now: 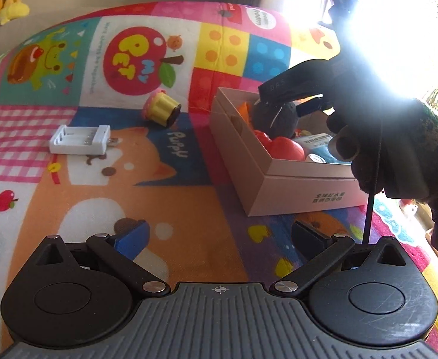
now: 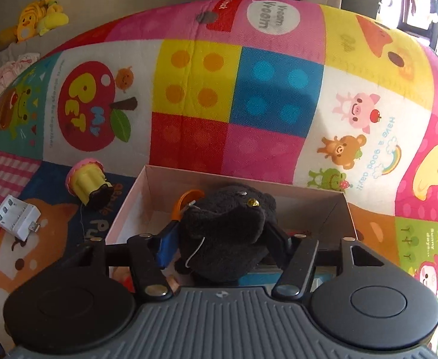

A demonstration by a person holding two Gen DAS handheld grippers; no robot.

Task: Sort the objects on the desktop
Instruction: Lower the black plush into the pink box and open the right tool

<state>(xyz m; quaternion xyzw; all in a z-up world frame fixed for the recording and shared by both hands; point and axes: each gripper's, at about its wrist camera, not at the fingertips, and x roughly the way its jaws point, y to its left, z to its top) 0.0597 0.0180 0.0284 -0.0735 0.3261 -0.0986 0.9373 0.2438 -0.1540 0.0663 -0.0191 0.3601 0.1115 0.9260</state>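
A black plush toy (image 2: 227,233) was seen between the fingers of the right tongs (image 2: 223,243), above the open cardboard box (image 2: 129,206). The blue pad on one side and the black finger on the other lay against its fur, so the toy was taken as gripped, though the contact on the far side was partly hidden by the plush itself. Below it, inside the box, an orange item (image 2: 186,200) was only partly visible, and red rounded objects (image 1: 284,148) and a blue-and-white packet (image 1: 317,143) were made out from the left wrist view, cut off by the box wall and by a gloved hand (image 1: 398,149). Much of that hand and the right tongs was washed out by window glare.

The left tongs (image 1: 220,239) were held released and empty over the patterned mat (image 1: 159,179), near the box corner. On the mat, well apart from the box, a yellow and pink cupcake toy (image 1: 162,110) lay on its side, and a white battery charger (image 1: 79,139) lay beyond it. Yellow plush toys (image 2: 41,15) were seen blurred in the background, off the mat.
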